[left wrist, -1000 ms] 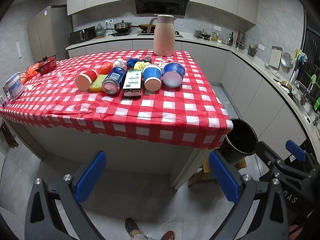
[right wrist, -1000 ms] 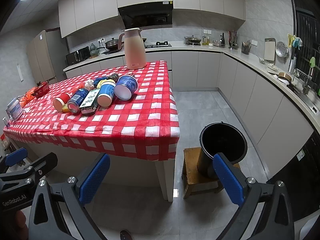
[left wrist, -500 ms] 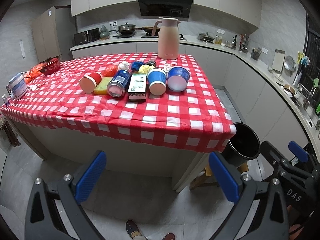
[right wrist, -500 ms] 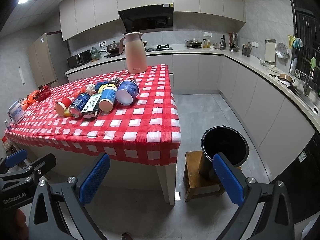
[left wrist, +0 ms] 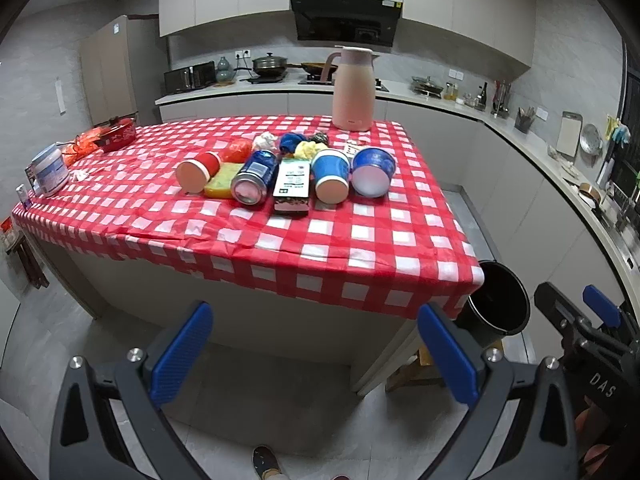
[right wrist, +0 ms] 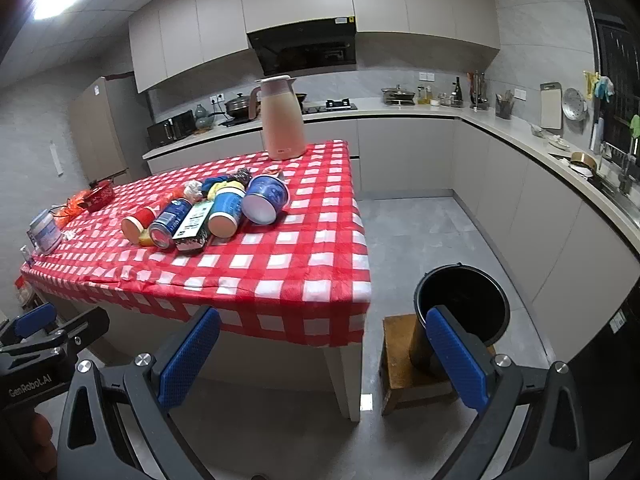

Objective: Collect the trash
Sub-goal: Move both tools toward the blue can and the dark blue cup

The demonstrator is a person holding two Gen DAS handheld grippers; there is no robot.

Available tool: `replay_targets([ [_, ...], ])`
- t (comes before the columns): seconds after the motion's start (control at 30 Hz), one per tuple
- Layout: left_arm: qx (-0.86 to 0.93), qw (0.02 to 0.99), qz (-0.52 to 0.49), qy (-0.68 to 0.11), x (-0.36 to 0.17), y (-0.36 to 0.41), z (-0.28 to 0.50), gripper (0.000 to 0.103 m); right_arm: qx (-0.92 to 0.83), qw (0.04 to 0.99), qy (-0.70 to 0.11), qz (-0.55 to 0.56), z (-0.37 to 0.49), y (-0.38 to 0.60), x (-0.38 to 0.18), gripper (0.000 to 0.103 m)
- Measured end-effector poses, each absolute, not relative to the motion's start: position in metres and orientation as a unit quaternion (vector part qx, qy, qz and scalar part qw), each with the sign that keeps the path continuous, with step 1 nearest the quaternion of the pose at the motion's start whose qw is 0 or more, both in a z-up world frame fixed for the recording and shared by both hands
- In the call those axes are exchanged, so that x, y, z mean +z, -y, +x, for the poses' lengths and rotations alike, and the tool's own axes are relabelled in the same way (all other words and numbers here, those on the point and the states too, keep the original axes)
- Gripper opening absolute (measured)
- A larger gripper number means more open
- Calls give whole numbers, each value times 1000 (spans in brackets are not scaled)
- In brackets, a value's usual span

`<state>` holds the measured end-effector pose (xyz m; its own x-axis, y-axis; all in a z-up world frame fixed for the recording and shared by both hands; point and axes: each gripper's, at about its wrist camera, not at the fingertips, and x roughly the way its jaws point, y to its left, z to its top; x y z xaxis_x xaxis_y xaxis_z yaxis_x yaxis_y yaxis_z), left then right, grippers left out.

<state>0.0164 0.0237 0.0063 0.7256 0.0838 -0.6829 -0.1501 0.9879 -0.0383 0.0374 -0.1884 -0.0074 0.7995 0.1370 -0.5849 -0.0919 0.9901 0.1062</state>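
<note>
My left wrist view faces the checked table (left wrist: 280, 236) squarely from its near edge, well back. My right looks from its right corner; both share the table and black bin (right wrist: 460, 312).

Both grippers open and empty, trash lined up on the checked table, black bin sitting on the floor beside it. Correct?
One slip: the black bin stands on a low wooden stool, not the floor, as the right wrist view shows. The rest holds.
</note>
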Motion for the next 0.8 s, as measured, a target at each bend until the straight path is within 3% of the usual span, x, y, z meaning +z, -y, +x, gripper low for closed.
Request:
replay_targets([
  [0.37,70,926,-51,-367,1,-59,47,103,68,947,-311,36,70,162,-8,103],
  [0.8,33,919,-40,-391,-13,-127,139,103,34,942,-331,49,156,93,-17,103],
])
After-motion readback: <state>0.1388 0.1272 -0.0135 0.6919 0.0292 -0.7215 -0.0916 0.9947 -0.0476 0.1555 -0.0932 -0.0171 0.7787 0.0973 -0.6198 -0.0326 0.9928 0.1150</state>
